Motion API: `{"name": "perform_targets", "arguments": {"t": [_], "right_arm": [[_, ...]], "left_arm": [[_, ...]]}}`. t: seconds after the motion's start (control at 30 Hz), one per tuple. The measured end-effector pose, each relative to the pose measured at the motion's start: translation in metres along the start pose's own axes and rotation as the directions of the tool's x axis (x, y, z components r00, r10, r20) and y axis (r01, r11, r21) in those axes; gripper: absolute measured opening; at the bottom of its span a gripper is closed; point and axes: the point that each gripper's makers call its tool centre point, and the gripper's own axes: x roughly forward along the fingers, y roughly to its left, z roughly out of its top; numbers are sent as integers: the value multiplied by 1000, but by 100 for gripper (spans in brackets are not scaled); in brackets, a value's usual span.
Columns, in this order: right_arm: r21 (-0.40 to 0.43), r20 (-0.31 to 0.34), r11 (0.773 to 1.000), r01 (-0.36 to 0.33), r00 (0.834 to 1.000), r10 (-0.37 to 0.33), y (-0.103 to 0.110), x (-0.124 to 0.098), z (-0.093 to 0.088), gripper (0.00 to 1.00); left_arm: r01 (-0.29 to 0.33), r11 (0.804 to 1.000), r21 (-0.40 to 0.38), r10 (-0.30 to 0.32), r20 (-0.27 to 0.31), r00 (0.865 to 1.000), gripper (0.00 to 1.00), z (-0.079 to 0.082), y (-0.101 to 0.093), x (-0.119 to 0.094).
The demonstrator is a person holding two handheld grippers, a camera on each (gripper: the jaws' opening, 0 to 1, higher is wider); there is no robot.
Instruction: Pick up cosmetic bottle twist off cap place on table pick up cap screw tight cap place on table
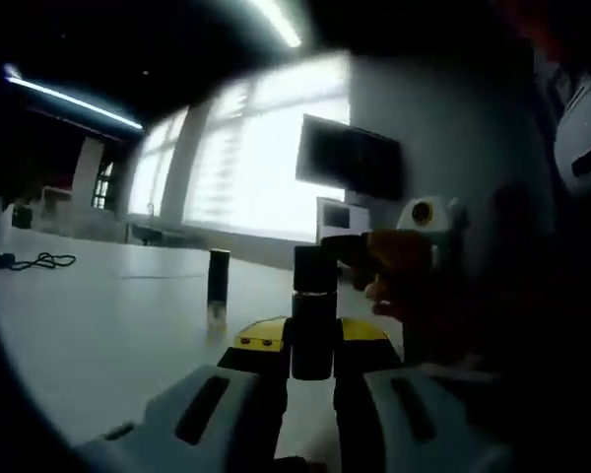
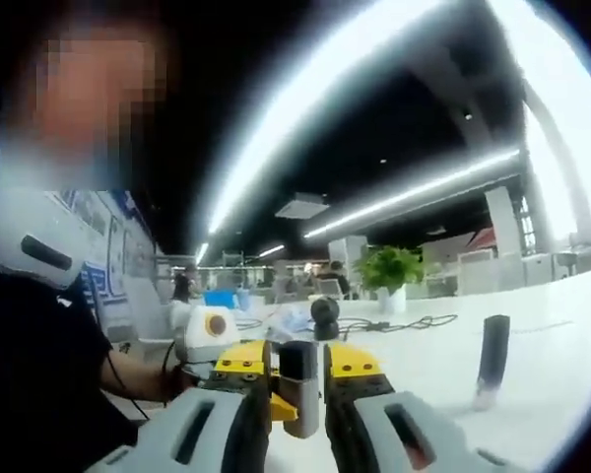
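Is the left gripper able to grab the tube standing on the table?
Probably not now: the left gripper is shut on the bottle, so its jaws are full. The tube itself stands free on the table.

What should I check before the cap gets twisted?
1. Left tool shut on the bottle: ok.
2. Right tool shut on the cap: ok.
3. Bottle upright: ok.
4. Cap already loose or tight: cannot tell.
5. Dark tube on the table stands apart from the bottle: ok.
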Motion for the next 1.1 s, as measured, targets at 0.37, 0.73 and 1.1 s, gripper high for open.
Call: {"name": "perform_targets", "arguments": {"t": [0.37, 0.73, 1.1], "right_arm": [[-5, -23, 989, -149, 989, 149, 27, -2, 1, 16], [25, -73, 967, -253, 964, 254, 45, -3, -7, 16], [78, -87, 955, -288, 952, 294, 55, -5, -9, 10]], "left_arm": [[172, 985, 17, -171, -17, 985, 7, 7, -29, -6], [317, 948, -16, -317, -42, 947, 7, 1, -57, -15], [363, 931, -45, -365, -44, 930, 7, -1, -66, -21]]}}
